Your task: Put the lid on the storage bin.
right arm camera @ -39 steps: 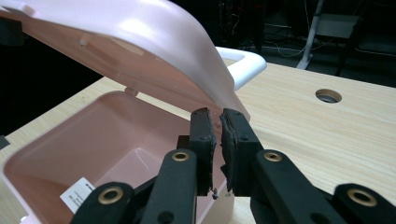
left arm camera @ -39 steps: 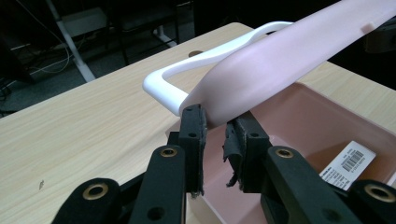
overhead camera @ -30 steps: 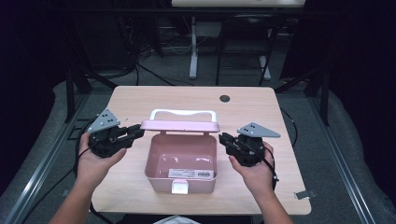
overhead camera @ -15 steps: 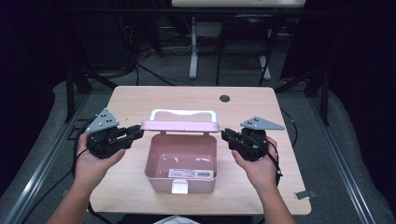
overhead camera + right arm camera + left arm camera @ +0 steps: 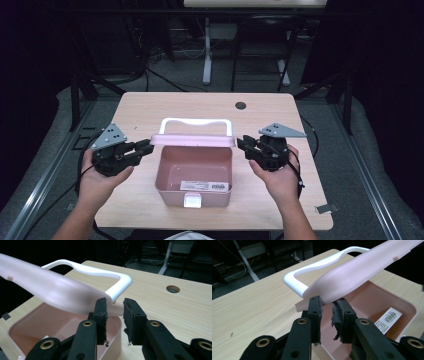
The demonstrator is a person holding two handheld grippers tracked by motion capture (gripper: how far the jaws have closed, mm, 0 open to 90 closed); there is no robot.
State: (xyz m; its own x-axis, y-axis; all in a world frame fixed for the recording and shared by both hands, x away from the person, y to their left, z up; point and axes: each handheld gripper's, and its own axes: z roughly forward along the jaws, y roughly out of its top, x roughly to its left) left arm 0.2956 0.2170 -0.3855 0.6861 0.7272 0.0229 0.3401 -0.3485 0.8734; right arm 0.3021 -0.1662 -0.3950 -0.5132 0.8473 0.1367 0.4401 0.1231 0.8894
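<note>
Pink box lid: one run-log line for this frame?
lid: raised over open pink box | left gripper: jaws on lid's corner | right gripper: jaws just opening, lid's corner between them

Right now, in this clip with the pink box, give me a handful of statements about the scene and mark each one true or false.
1. The pink box stands open, its lid raised. True.
2. The box holds several toys. False: its inside is bare apart from a barcode label.
3. The left gripper has the lid's corner between its jaws. True.
4. The right gripper is clamped tight on the lid. False: its jaws have just been opening, and a gap shows beside the lid's edge.
5. The white handle lies on the floor. False: it sits on the lid, behind the box.
6. A round hole is in the tabletop beyond the box. True.
</note>
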